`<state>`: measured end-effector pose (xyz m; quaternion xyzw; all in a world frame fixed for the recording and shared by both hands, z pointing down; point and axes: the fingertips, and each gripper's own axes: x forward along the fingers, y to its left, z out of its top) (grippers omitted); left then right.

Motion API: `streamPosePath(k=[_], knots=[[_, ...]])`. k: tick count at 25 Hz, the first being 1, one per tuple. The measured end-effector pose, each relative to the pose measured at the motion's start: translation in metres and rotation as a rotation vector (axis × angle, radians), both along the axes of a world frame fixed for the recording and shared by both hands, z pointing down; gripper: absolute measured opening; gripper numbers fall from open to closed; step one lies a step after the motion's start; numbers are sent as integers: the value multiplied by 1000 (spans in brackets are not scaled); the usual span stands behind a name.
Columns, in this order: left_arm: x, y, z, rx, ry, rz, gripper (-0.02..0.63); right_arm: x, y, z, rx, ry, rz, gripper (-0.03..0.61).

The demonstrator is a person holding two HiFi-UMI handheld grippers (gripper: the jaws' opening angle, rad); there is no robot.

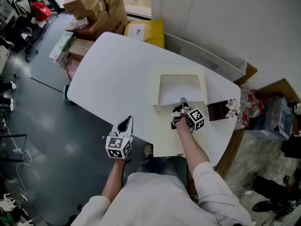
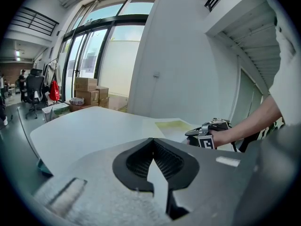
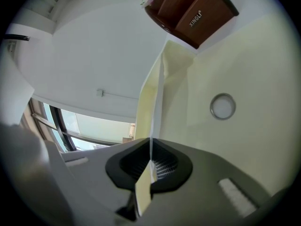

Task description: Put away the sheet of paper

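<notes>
I read this as an office workspace, partly used for storage. A large white table with rounded corners (image 1: 113, 65) stands on a smooth grey floor (image 1: 42, 140). Stacked brown cardboard boxes (image 1: 96, 6) sit beyond the table. A black swivel office chair (image 2: 34, 84) is further back, beside tall dark-framed glass windows (image 2: 94, 55).

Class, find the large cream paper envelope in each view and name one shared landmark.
Head view: cream paper envelope lies centre-right on the white table.
Left gripper view: pale patch right of centre.
Right gripper view: fills the right side, its edge pinched in the jaws.
Shared landmark: the right gripper, at the envelope in each.
</notes>
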<state>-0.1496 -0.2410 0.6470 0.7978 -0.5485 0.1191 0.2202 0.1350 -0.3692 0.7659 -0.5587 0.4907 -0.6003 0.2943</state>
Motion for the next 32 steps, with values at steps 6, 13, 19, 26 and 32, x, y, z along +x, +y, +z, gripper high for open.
streamPosePath(k=[6, 13, 19, 26, 32], knots=[[-5, 0, 0, -7, -4, -11, 5, -3, -13, 0, 14, -6, 2, 2], [-6, 3, 2, -12, -2, -9, 5, -3, -20, -11, 101, -81, 3, 14], [-3, 4, 2, -10, -4, 5, 5, -17, -24, -26, 170, -34, -152, 133], [1, 5, 1, -5, 2, 14, 5, -39, -19, -30, 189, 301, -512, 193], [7, 3, 0, -3, 10, 28, 5, -60, -7, -23, 208, 664, -869, 238]])
